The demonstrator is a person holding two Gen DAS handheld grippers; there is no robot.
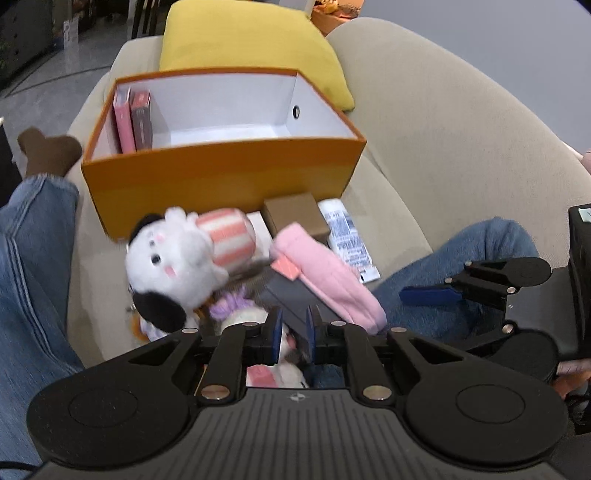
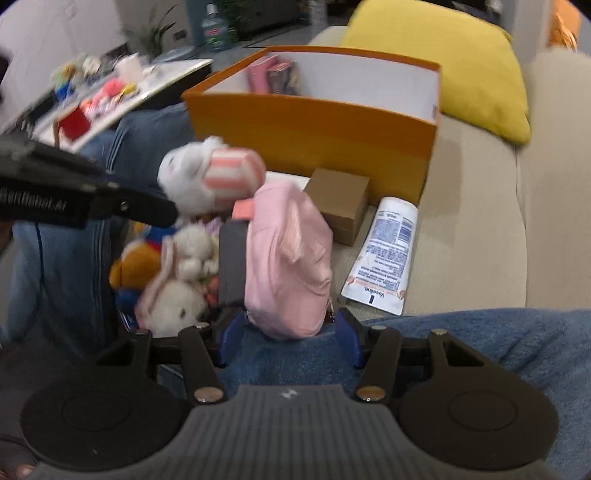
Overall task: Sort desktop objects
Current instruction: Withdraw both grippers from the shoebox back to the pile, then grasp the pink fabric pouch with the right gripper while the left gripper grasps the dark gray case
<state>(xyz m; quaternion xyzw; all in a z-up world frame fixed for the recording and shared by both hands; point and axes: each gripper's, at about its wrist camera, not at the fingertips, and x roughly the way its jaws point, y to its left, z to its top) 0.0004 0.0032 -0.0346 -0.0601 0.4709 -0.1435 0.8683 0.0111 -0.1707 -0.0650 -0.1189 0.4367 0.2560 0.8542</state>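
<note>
pink pouch (image 2: 286, 266) between right tongs (image 2: 290, 338), unpinched

Motion blur smears the plush pile (image 1: 173, 258); the pink pouch (image 2: 288, 258) hides the grey card's (image 2: 232, 262) right edge.

A beige sofa (image 1: 424, 122) fills the centre and right of the left wrist view, with a yellow cushion (image 1: 251, 40) propped against its back at the top. At the upper left of that view lies a pale, glossy floor (image 1: 44, 85) with dark furniture (image 1: 26, 33) beyond it. In the right wrist view a white low table (image 2: 155, 88) stands at the upper left, with a green plant (image 2: 151, 40) behind it.
</note>
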